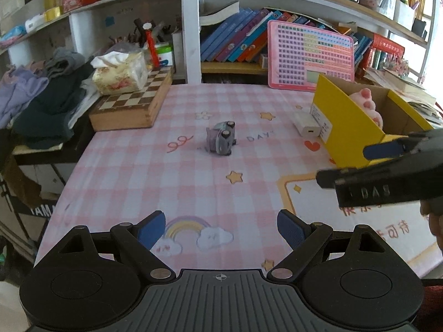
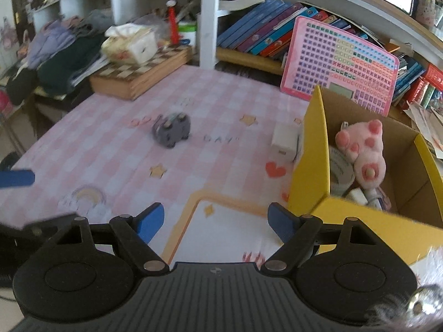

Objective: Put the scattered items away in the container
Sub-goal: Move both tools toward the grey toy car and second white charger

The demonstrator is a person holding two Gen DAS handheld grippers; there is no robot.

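Cardboard box [image 2: 313, 163], yellow outside and plain brown inside, stands open at the right side of the pink checked tablecloth [image 1: 133, 171]; inside it a pink plush paw toy [image 2: 362, 149] leans against the near-left wall, toes uppermost, with a white round-labelled item and some small white pieces beneath it, too blurred to name; a small white rectangular charger block [image 1: 306, 127] lies on the cloth just beside the box's left outer wall, its long axis running toward the near right in the left wrist view, the port end facing the camera. Near the middle of the cloth, well apart from the box, a small grey toy car [image 1: 222, 137] lies tipped on its side, wheels showing on top, its long axis running from far to near; which end is the front cannot be told. The left gripper [image 1: 221, 231] hangs over the near part of the cloth, blue-padded jaws spread wide, nothing between them; the right gripper [image 2: 216, 224] is over the near-right cloth beside the box's front corner, jaws likewise spread and empty. Behind, a wooden chessboard case [image 1: 130, 108] carries a floral tissue box [image 1: 121, 74]; a pink keypad learning board [image 1: 311, 55] leans against shelved books.
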